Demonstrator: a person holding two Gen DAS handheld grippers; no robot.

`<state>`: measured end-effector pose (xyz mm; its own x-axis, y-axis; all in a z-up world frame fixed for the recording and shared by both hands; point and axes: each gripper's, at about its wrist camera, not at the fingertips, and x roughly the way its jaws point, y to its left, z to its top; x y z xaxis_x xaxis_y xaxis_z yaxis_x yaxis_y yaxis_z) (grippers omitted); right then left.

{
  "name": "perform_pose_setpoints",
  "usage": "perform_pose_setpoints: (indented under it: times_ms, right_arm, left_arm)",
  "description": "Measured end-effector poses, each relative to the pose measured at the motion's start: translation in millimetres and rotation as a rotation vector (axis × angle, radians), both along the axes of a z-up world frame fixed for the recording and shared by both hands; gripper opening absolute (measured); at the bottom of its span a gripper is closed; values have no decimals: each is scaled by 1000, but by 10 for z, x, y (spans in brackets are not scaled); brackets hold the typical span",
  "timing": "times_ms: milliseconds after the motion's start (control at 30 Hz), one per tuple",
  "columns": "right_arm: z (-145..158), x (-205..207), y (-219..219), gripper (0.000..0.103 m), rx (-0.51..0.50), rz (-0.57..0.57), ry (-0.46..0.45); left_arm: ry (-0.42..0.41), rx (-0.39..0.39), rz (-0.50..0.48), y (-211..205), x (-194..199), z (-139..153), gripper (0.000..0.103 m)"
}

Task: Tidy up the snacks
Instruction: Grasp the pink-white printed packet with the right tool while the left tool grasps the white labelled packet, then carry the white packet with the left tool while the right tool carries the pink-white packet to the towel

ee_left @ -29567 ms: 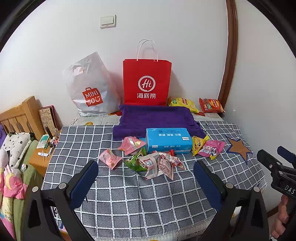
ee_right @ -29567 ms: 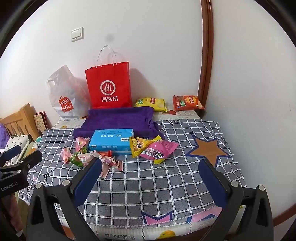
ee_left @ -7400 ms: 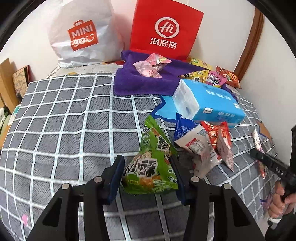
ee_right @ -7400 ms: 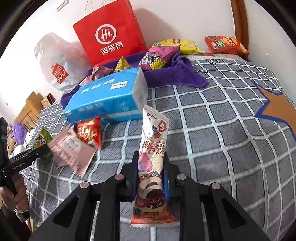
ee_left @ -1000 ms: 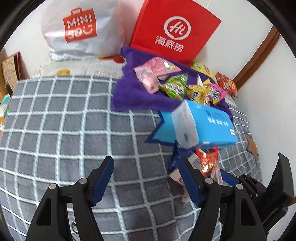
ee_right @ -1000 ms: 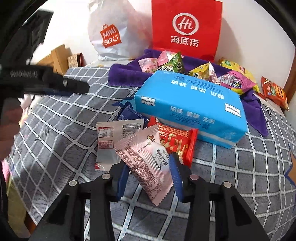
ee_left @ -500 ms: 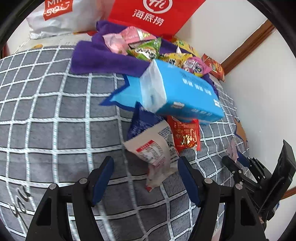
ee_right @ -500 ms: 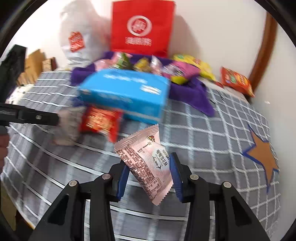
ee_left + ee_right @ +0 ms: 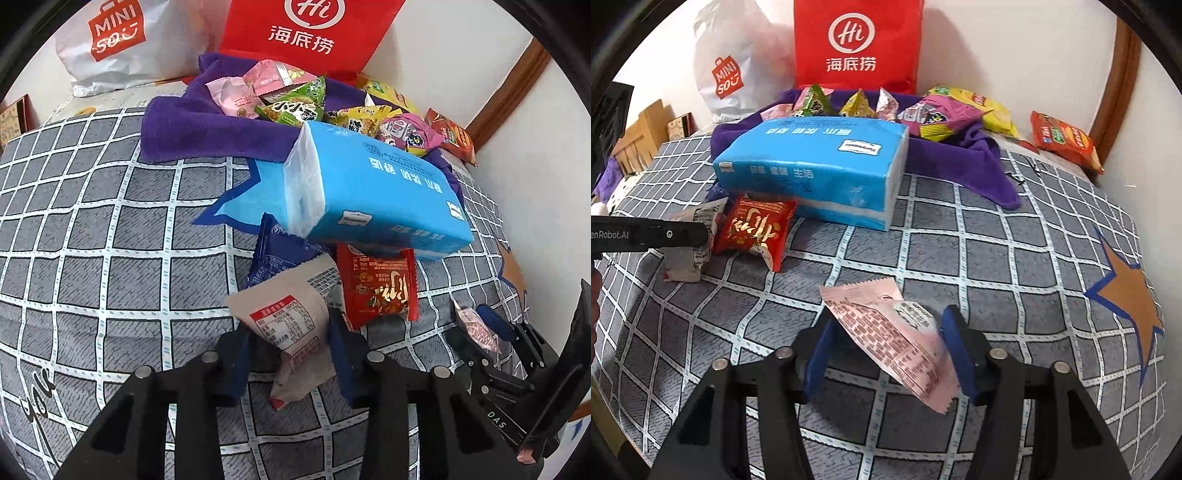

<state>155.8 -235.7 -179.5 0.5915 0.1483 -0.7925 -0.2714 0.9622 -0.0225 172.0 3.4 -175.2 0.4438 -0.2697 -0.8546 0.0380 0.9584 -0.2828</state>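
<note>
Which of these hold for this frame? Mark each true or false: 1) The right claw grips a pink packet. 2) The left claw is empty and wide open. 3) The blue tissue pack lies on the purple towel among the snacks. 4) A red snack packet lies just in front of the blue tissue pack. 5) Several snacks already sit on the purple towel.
1) True: the right claw is shut on the pink packet.
2) False: the left claw is closed around the beige packet.
3) False: the blue tissue pack lies on the checked blanket, in front of the purple towel.
4) True: the red snack packet lies there, tucked partly under the pack.
5) True: among them a green packet.
</note>
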Motion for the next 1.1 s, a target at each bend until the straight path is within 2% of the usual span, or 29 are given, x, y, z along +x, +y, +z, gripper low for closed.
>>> perform_pose_setpoints:
  times_ms: [200,333,433,533,567,600,667,767,900,1000,1100]
  right_arm:
    - [101,-46,-114,72,68,37,-33]
    - [50,-17,-164,72,73,46,-12]
    - [-2,-5,-163,72,85,65,11]
    - [-49,-2,-157,72,82,55,14]
    - [-69,2,-155,71,79,48,19]
    - [-88,3,-156,69,82,46,23]
    - [-96,-14,-155,65,92,47,19]
    - [-81,-43,-124,48,84,64,18]
    - [-63,-50,-121,43,88,47,27]
    - [-25,-70,-126,43,113,47,35]
    - [-21,-75,-96,44,111,54,46]
  left_arm:
    - [10,-3,0,68,-106,57,33]
    - [8,22,0,81,-134,55,34]
    - [20,4,8,87,-107,9,35]
    - [25,-20,3,64,-71,-37,38]
    - [20,-29,1,55,-67,-41,43]
    - [10,-38,-3,42,-66,-37,49]
    - [0,-36,-13,1,-63,-38,54]
    - [-19,3,-22,-75,-43,-31,51]
    - [-23,0,-53,-97,-50,-12,42]
    - [-10,-33,-54,-46,-89,19,41]
    - [-18,-30,-52,0,-138,56,41]
